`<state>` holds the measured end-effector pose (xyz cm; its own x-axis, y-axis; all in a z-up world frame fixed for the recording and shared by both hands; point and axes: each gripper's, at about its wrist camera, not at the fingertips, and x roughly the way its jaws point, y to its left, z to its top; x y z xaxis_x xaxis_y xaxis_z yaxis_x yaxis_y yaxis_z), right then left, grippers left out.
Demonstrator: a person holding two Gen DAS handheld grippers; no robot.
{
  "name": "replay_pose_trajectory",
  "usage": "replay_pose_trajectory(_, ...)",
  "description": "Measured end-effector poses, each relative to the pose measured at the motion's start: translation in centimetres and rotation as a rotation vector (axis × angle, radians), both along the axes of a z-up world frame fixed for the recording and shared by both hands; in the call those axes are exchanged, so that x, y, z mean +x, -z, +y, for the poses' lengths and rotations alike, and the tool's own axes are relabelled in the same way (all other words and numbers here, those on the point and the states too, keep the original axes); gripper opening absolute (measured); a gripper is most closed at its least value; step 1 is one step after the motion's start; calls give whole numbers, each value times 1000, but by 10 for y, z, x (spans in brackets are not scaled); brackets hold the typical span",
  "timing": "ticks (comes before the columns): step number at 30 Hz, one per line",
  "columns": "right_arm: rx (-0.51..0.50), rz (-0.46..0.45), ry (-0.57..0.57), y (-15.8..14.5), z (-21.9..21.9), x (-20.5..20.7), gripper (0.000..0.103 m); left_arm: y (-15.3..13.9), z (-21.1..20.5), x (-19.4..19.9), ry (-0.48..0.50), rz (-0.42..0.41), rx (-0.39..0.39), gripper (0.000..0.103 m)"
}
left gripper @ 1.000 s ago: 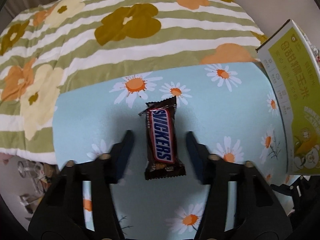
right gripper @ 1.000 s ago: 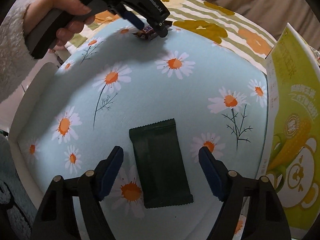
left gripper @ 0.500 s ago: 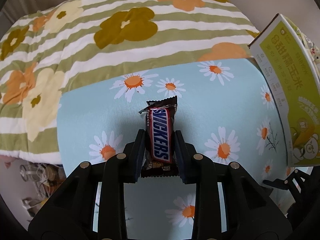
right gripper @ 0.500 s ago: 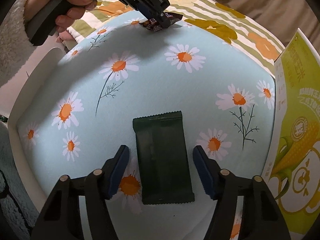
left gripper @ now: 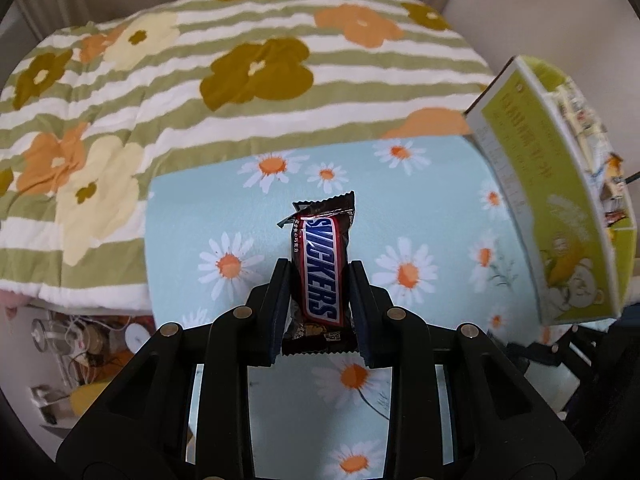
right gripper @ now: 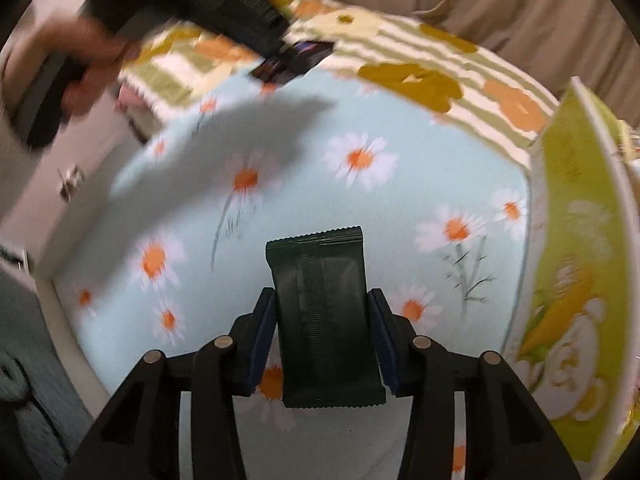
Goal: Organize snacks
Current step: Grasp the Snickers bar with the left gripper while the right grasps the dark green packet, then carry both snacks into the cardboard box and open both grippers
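Now your left tool grips the Snickers bar, your right tool the dark packet; both remain outside the yellow box beside them.

A brown Snickers bar with blue lettering, a dark green packet and a yellow-green box are seen — all over pale blue, daisy-printed cloth.

We cannot read the motion-blurred left gripper or its snack in the right wrist view; the yellow-green box is cut off by the picture's edge.
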<state>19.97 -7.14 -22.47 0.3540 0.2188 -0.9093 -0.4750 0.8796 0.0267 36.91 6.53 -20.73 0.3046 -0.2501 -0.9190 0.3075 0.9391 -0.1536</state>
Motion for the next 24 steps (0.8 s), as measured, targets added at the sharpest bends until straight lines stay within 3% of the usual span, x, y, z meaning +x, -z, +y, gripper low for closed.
replay_pose_trajectory(8,76,-124,143,-85,-12,10,42,-76,-11,-21,57,-130,-71,26)
replay_pose_trajectory(14,112,-199,277,-140,-47,12,42,-125,-43,-34,135,-194,-144,26)
replay_pose_trajectory(20,107,-254,378,-170,-112,10,42,-147,-97,-52,172,-216,-171,26)
replay_pose_trajectory(24,101,-272,386,-177,-157,11,42,-152,-142,-66,166,-234,-176,26)
